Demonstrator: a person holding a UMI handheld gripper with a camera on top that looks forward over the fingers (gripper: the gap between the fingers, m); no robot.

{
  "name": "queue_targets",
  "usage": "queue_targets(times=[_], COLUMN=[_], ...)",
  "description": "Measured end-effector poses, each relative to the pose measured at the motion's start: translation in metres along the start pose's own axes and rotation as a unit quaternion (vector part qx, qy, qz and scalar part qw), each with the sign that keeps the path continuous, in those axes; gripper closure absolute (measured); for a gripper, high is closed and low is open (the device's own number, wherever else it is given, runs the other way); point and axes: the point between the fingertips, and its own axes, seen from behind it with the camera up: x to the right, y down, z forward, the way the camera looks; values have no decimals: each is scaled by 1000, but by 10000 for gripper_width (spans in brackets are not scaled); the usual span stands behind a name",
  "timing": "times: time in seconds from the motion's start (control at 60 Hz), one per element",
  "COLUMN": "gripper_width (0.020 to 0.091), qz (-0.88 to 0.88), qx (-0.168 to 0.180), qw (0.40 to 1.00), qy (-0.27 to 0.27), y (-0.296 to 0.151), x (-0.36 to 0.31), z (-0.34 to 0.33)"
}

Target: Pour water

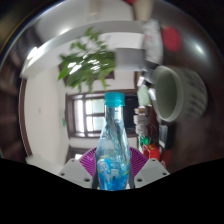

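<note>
Clear ribbed bottle [112, 145] clamped in tongs [113, 168]

The bottle's [113, 140] base is cut off at the bottom centre of the frame, between the pink pads [90, 163]. At right centre, the small items [146, 122] beside the green cup [177, 92] are too blurred to identify.

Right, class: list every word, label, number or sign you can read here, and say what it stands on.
None can be read.
The bottle between the gripper fingers carries a blue patterned label, too blurred to read.
The cup shows no text.
</note>
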Motion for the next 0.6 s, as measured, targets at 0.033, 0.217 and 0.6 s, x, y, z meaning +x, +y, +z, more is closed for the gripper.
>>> queue_targets(times=[0.033,0.217,0.6], gripper_width=[688,672,660], qz=[-56,-365,-699], qx=[-9,-20,67], qw=[998,931,700], qy=[-2,-8,132], y=[3,-10,-195], x=[-13,-90,-119], z=[-1,10,40])
